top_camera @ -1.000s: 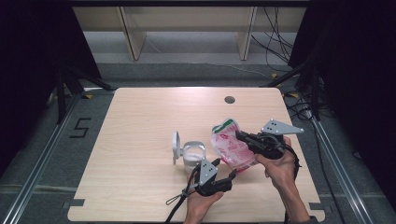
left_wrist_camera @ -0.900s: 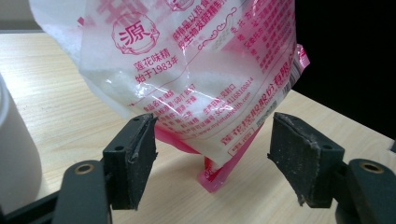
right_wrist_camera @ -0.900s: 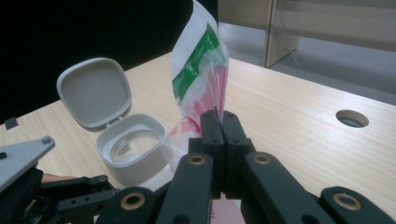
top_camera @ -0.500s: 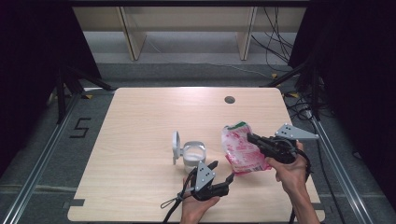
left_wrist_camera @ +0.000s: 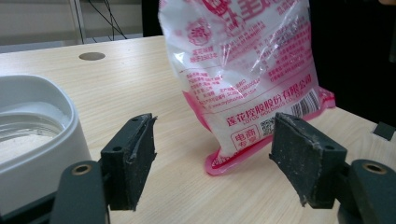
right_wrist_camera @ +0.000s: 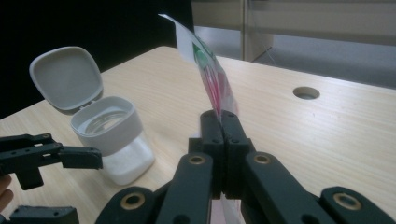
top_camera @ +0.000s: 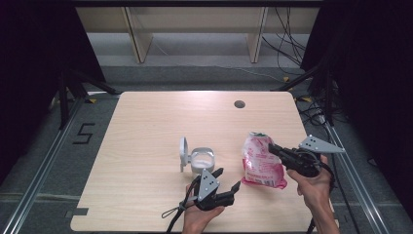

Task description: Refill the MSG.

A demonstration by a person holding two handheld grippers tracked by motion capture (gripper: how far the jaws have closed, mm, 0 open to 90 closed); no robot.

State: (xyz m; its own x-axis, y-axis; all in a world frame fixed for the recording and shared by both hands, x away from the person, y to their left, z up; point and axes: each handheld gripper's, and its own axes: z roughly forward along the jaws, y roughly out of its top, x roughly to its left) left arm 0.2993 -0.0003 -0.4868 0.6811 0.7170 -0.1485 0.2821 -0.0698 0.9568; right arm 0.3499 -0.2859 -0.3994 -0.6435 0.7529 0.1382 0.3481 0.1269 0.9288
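The pink-and-white printed plastic bag of white powder (top_camera: 262,161) stands on the light wooden table (top_camera: 156,126), at about four o'clock from the table's middle. The right gripper (top_camera: 273,149) has its jaws pinched tight on the bag's edge. At nine o'clock from the bag sits an open white lidded jar (top_camera: 198,158). At six o'clock from the jar, the left gripper (top_camera: 228,179) hovers, jaws spread wide and holding nothing.

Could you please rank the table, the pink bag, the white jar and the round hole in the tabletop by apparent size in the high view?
1. table
2. pink bag
3. white jar, lid open
4. round hole
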